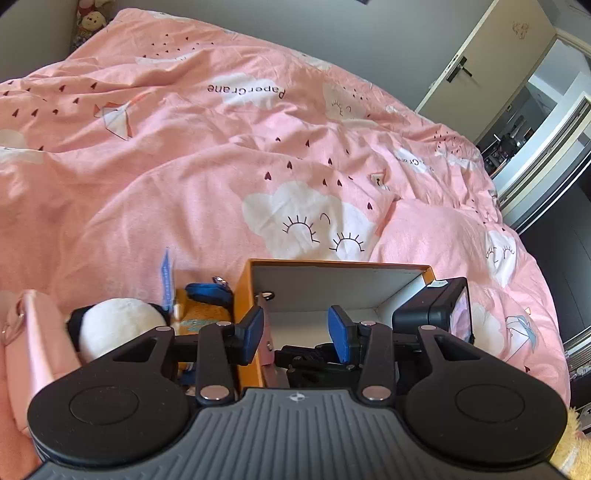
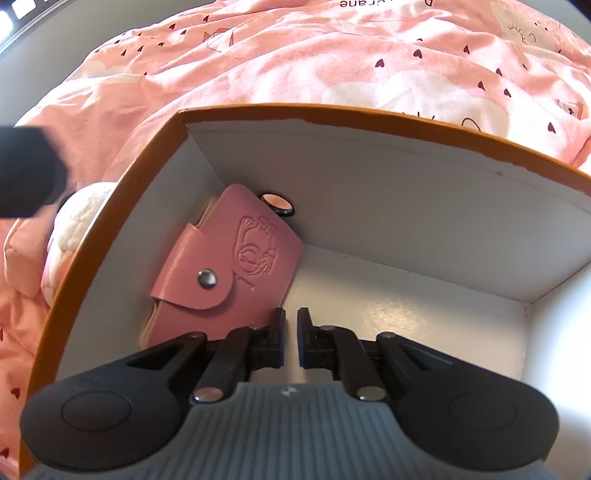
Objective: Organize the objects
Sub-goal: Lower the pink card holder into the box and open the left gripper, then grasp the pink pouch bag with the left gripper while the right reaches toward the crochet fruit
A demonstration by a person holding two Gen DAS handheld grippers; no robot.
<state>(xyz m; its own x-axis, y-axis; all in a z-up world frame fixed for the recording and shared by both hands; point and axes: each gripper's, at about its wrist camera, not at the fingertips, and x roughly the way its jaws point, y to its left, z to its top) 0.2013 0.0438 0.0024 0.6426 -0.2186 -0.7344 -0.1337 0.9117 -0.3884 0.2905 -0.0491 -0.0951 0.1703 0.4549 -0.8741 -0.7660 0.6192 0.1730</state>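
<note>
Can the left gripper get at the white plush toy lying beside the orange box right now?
Probably yes. The left gripper is open and empty, and the white plush toy lies uncovered on the bedding just outside the orange box, whose wall stands between them.

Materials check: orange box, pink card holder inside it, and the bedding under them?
Orange box: looks like cardboard, matte white inside, raw edge along the rim. Pink card holder: smooth faux leather or vinyl, embossed figure, metal snap. Pink duvet cover: woven fabric, likely cotton, matte and creased.

A rumpled pink duvet [image 1: 229,155] with clouds and hearts covers the bed. A cream door [image 1: 491,62] stands beyond. Plush toys [image 1: 90,18] sit by the far corner.
</note>
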